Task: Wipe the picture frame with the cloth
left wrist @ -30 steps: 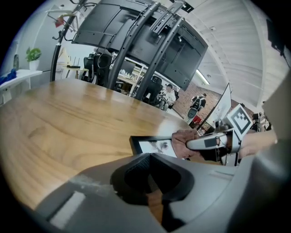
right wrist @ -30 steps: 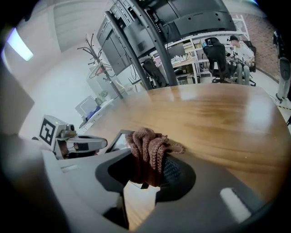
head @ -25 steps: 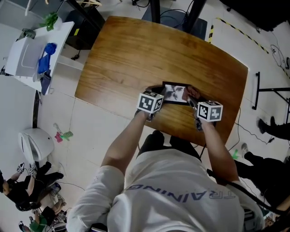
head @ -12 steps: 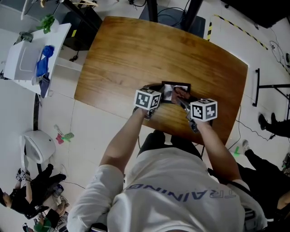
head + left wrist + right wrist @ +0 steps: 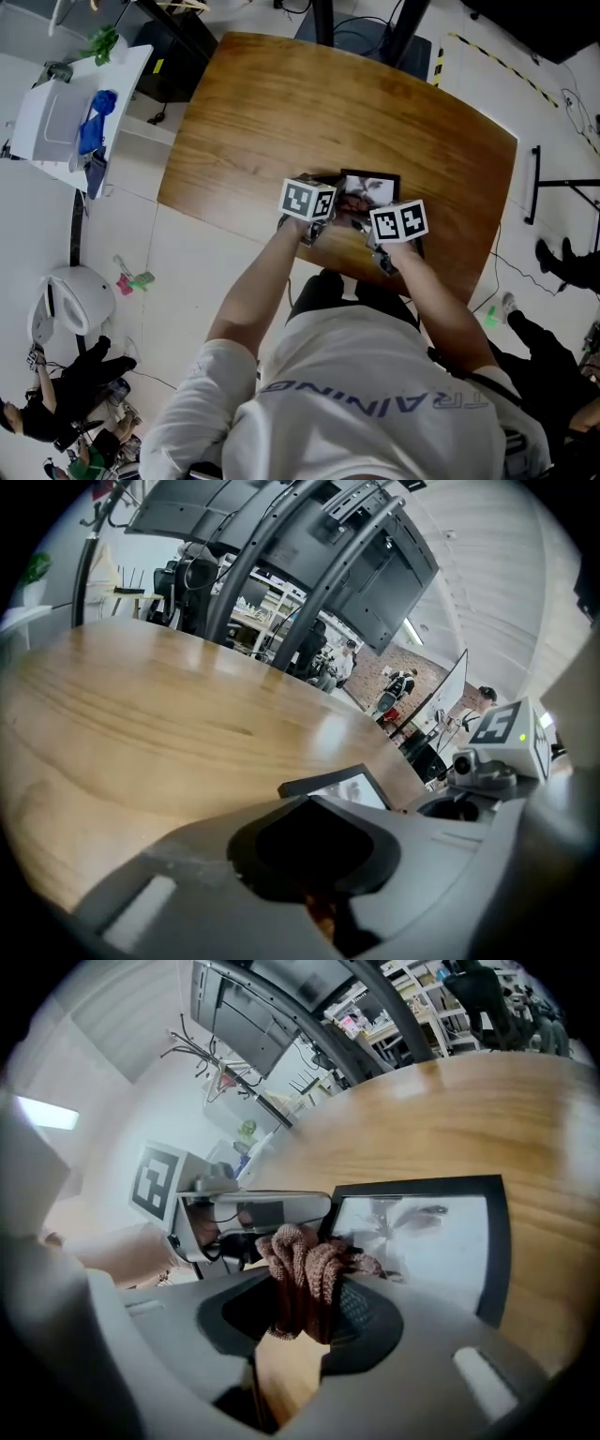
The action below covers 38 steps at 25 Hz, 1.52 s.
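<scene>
The black picture frame lies flat on the wooden table near its front edge; it also fills the right gripper view. My left gripper is shut on the frame's left edge, and the frame's corner shows just past its jaws. The right gripper is shut on a bunched brown cloth and presses it onto the near left part of the glass. The left gripper shows beside the cloth in the right gripper view. In the head view, the grippers' cubes hide much of the frame.
A white side table with a blue item stands on the floor at the far left. Black stand legs and cables are beyond the table's far edge. A metal stand is at the right. People sit at the lower left.
The right gripper has slid left across the frame with the cloth, closing in on the left gripper. The left gripper has barely moved.
</scene>
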{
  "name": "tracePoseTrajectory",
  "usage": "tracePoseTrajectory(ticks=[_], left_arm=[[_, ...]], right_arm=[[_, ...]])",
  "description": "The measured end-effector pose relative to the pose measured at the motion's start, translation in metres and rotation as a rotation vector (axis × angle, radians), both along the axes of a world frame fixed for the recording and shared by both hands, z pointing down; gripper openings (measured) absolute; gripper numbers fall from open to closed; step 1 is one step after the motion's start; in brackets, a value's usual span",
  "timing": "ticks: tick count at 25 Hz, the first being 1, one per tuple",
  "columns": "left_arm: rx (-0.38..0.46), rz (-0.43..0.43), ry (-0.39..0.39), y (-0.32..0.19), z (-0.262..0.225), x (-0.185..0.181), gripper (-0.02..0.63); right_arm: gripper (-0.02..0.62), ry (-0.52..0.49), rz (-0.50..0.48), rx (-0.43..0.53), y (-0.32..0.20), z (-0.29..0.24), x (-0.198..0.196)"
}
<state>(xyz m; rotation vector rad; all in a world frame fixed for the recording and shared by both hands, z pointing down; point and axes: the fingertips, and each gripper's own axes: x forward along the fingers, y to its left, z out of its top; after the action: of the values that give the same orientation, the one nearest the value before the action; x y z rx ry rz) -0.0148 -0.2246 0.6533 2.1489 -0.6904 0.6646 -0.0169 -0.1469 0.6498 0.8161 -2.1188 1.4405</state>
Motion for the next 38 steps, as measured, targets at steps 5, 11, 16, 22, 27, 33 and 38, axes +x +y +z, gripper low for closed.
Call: tracePoseTrajectory(ticks=[5, 11, 16, 22, 27, 33, 38], left_arm=[[0.008, -0.005, 0.008, 0.000, 0.003, 0.000, 0.005], [0.014, 0.002, 0.006, 0.000, 0.001, 0.000, 0.005], [0.020, 0.005, 0.002, 0.000, 0.002, 0.000, 0.005], [0.034, -0.006, -0.003, -0.001, 0.002, -0.001, 0.005], [0.040, -0.017, -0.007, 0.000, 0.001, -0.001, 0.005], [0.059, -0.036, -0.010, -0.002, 0.003, -0.001, 0.005], [0.090, -0.043, -0.031, -0.003, 0.004, -0.002, 0.005]], right_arm=[[0.133, 0.009, 0.030, -0.002, 0.003, 0.003, 0.017], [0.133, -0.012, 0.111, -0.030, 0.007, 0.002, 0.054], [0.135, -0.029, 0.175, -0.045, 0.012, 0.002, 0.086], [0.135, -0.028, 0.232, -0.053, 0.015, 0.002, 0.115], [0.135, -0.037, 0.272, -0.071, 0.020, 0.002, 0.135], [0.135, -0.061, 0.333, -0.092, 0.023, 0.005, 0.155], [0.133, -0.144, 0.441, -0.040, 0.023, -0.012, 0.167]])
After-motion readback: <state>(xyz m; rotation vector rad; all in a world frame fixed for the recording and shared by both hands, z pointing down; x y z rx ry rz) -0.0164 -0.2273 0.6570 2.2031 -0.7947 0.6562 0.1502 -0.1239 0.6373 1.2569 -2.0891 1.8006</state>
